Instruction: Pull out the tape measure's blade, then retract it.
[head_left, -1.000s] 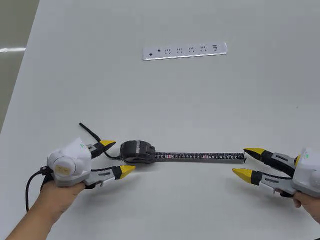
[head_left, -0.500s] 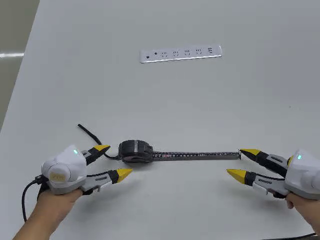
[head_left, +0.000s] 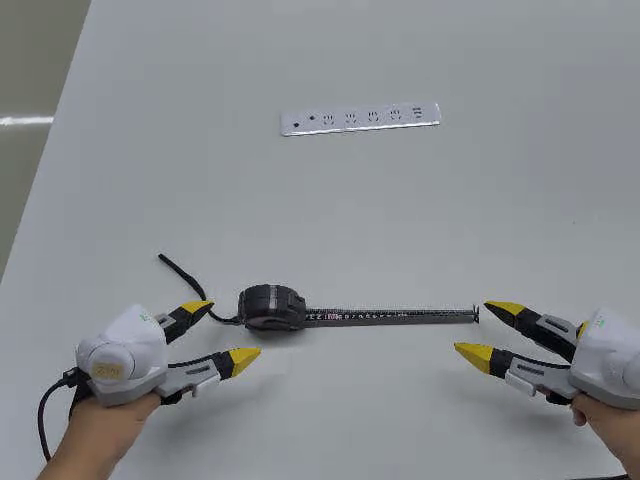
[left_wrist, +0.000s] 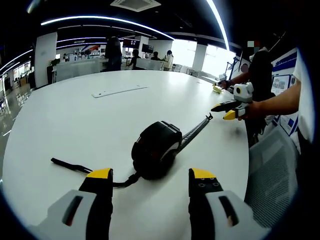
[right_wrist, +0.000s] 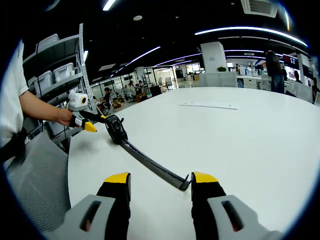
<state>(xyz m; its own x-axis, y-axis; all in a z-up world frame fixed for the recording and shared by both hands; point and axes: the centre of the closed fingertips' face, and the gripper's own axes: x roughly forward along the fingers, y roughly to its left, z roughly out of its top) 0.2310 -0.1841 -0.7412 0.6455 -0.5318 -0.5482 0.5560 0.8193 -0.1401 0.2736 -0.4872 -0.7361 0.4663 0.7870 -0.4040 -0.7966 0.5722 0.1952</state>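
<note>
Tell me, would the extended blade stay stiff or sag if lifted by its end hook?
The blade is thin and long, so it would probably sag or buckle. Its dark case looks bulky, likely heavy enough to stay put.

we see the tape measure's case in matt black plastic, its blade at three o'clock a dark, faintly shiny strip. the table looks smooth, matt white; the power strip at twelve o'clock, glossy white plastic.

The left gripper has eased back a little from the tape measure. The right gripper has drawn slightly away from the blade's end.
</note>
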